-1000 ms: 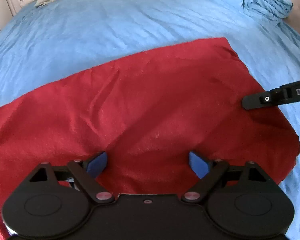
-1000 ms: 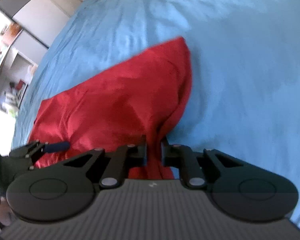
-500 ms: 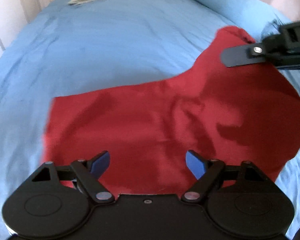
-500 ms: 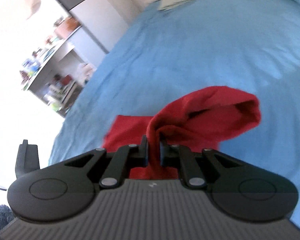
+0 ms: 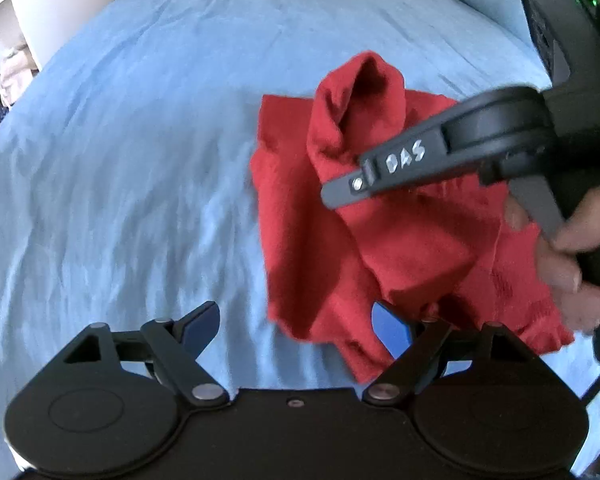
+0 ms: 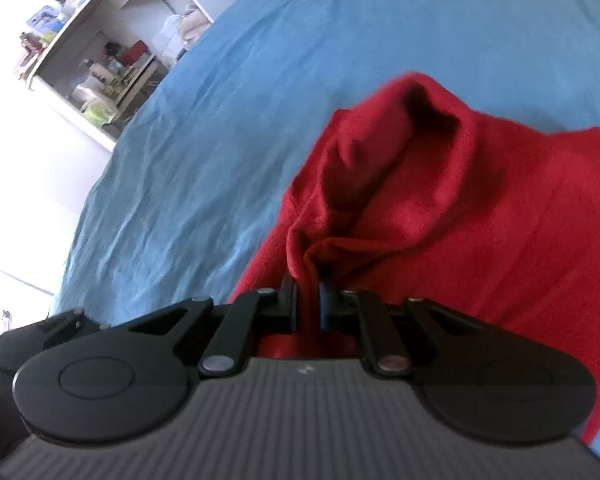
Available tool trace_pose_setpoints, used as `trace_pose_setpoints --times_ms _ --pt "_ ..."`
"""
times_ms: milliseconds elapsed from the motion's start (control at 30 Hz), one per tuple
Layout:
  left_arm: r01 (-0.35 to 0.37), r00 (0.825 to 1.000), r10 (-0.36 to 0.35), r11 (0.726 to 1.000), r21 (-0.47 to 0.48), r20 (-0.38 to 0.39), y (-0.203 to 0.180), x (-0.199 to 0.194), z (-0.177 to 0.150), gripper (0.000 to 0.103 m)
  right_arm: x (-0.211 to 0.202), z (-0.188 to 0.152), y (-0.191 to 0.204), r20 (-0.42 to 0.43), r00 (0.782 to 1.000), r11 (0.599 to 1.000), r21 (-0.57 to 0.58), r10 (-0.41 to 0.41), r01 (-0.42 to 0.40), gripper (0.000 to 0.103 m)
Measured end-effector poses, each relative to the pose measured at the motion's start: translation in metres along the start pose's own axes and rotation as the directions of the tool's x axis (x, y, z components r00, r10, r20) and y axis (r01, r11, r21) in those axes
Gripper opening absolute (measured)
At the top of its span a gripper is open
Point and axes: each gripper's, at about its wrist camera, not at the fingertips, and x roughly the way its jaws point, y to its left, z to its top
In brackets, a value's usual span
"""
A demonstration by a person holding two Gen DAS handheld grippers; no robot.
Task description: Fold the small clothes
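Spread wide, the left gripper (image 5: 296,326) hovers empty over the wrinkled blue bedsheet (image 5: 140,160), its right blue pad touching the soft red fleece cloth (image 5: 380,232) lying half-folded on the sheet. Farther right, the right gripper (image 6: 308,300) pinches a raised fold of that cloth between pressed-together fingers.
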Motion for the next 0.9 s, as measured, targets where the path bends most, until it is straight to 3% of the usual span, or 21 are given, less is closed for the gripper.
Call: trace_pose_setpoints --times_ms 300,567,633,700,833,900 --pt "0.026 0.999 -0.026 1.0 0.004 0.021 0.001 -0.01 -0.025 0.087 -0.01 0.0 0.023 0.028 0.999 0.995 -0.098 -0.027 0.029 0.025" --pt "0.027 0.999 -0.026 1.0 -0.012 0.029 0.011 -0.012 -0.022 0.087 0.014 -0.003 0.016 -0.011 1.0 0.999 -0.05 -0.007 0.006 0.028" --pt "0.026 0.999 -0.026 0.999 -0.018 0.033 0.013 -0.015 -0.021 0.087 0.009 0.002 0.015 -0.02 1.0 0.999 -0.04 0.013 -0.014 0.037" --pt "0.03 0.999 -0.029 0.999 -0.026 0.04 0.015 -0.02 -0.018 0.087 -0.002 0.009 0.016 -0.013 0.999 0.998 -0.037 0.044 -0.044 0.062" --pt "0.038 0.996 -0.037 0.999 -0.008 0.08 0.011 -0.042 -0.006 0.087 -0.049 0.027 0.011 0.094 0.993 0.997 -0.053 0.067 -0.063 0.075" --pt "0.055 0.992 -0.056 0.998 0.005 0.109 0.005 -0.053 0.002 0.087 -0.062 0.04 0.003 0.107 0.993 0.997 -0.064 0.044 -0.037 0.077"
